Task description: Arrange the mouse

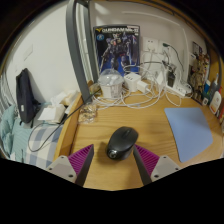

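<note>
Wooden desk [110, 120] under lamp light: at 9 o'clock a dark bag [25, 95] slumps against white boxes [55, 108], with a cable [40, 138] looping off the desk's left edge; at 12 o'clock a clear cup [111, 85] stands before a robot-model box [118, 50], white plugs and cords [145, 85] tangled just to its right; at 3 o'clock a blue mat [190, 132] lies flat on the wood. Dead centre, toward 6 o'clock, the black mouse [122, 141] rests on the desk, its tail end between the tips of the gripper [115, 160], its nose pointing away toward the cup. The gripper is spread wide, its purple pads [80, 158] flanking the mouse with bare wood visible at either side, so it grips nothing and appears to touch nothing. By the look of it, the approach is all but complete and the grasp is the step in hand: the next move likely calls for a short push forward so the pads bracket the mouse's widest part, then a squeeze, then a carry to 3 o'clock, where the mat seems the natural resting place. A rounded, slick shell may slip if pinched too near its tail.
</note>
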`<state>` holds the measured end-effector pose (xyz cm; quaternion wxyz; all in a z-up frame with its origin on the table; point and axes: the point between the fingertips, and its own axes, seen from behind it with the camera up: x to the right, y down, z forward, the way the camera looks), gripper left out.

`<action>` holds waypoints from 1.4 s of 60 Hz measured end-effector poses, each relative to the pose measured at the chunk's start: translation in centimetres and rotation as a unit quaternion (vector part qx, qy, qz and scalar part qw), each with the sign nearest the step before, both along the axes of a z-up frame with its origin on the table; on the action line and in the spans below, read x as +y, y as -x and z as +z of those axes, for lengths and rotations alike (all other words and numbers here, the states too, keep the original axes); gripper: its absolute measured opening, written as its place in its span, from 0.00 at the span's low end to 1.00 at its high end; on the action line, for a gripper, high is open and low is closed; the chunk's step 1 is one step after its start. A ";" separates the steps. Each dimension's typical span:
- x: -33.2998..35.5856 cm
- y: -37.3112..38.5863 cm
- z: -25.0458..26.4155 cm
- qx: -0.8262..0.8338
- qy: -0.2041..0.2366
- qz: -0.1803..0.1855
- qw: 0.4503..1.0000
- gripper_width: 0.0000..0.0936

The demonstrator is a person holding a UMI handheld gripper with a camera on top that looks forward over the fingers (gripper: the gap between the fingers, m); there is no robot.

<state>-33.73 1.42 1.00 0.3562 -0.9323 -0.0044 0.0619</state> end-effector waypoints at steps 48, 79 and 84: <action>6.6 1.7 -1.7 -0.039 0.002 0.026 0.999 0.48; 8.4 -3.2 8.9 -0.036 -0.055 0.020 0.998 0.34; 9.9 -7.3 14.4 -0.047 -0.101 0.001 0.994 0.34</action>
